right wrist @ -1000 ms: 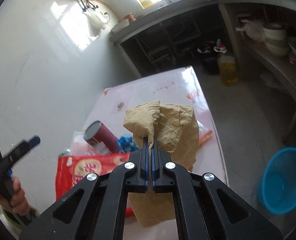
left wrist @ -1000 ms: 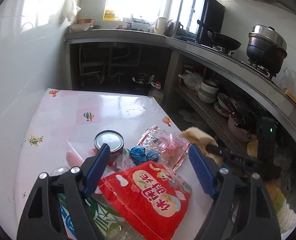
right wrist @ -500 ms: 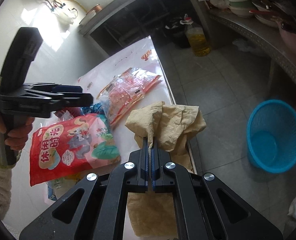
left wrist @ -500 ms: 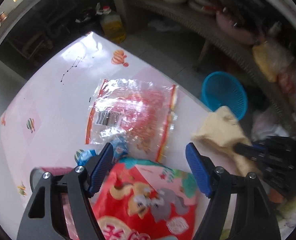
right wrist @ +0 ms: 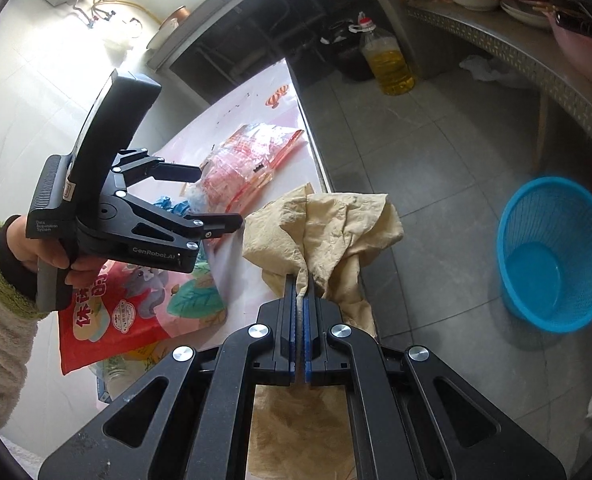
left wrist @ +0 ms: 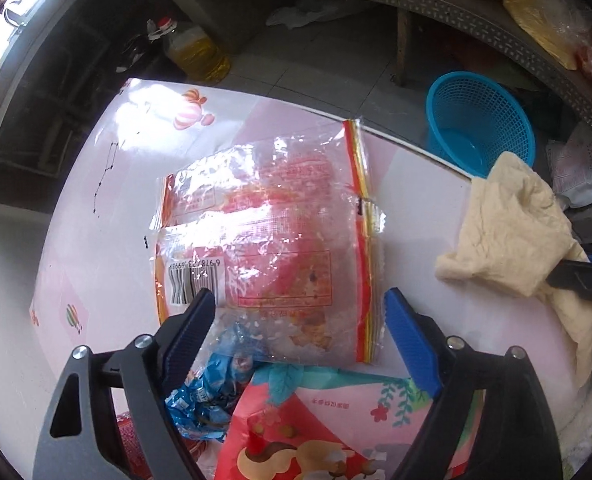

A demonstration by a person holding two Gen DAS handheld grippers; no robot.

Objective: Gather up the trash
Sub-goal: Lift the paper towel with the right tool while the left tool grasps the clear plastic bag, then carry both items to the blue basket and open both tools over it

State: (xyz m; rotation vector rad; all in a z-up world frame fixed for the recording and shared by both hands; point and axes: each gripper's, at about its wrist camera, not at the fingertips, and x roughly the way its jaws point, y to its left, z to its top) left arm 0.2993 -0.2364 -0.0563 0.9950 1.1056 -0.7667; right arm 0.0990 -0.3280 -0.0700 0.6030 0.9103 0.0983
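Lying flat on the pink-and-white printed surface [left wrist: 108,200], crinkled clear plastic snack bag with red print and barcode [left wrist: 264,248] sits near the far edge, right below the left tongs [left wrist: 299,320]. Left tongs spread wide, jaws just been opening, pointing steeply down w/ the bag's near end showing between the blue pads [left wrist: 409,344]; no pad contact visible. Right-wrist view shows the same tongs [right wrist: 218,196] hovering over the bag, held by a hand [right wrist: 52,256] in a fuzzy cream sleeve w/ green cuff [right wrist: 0,312].

Near side of the clear bag: crumpled blue foil wrapper [left wrist: 200,392], and a red snack packet w/ cartoon print [left wrist: 319,432] partly overlapping the clear bag's near edge.

Right tongs [right wrist: 299,280] pressed together, pinching a crumpled tan cloth [right wrist: 327,232] at the surface's right edge; most of the cloth bunches above the tips, rest hangs below.

Round blue plastic mesh basket [right wrist: 555,256] on grey tiled floor, off to the right, apart from the surface. Bottle of yellow oil w/ red cap [right wrist: 387,60] on floor further back, by the dark under-counter shelving.
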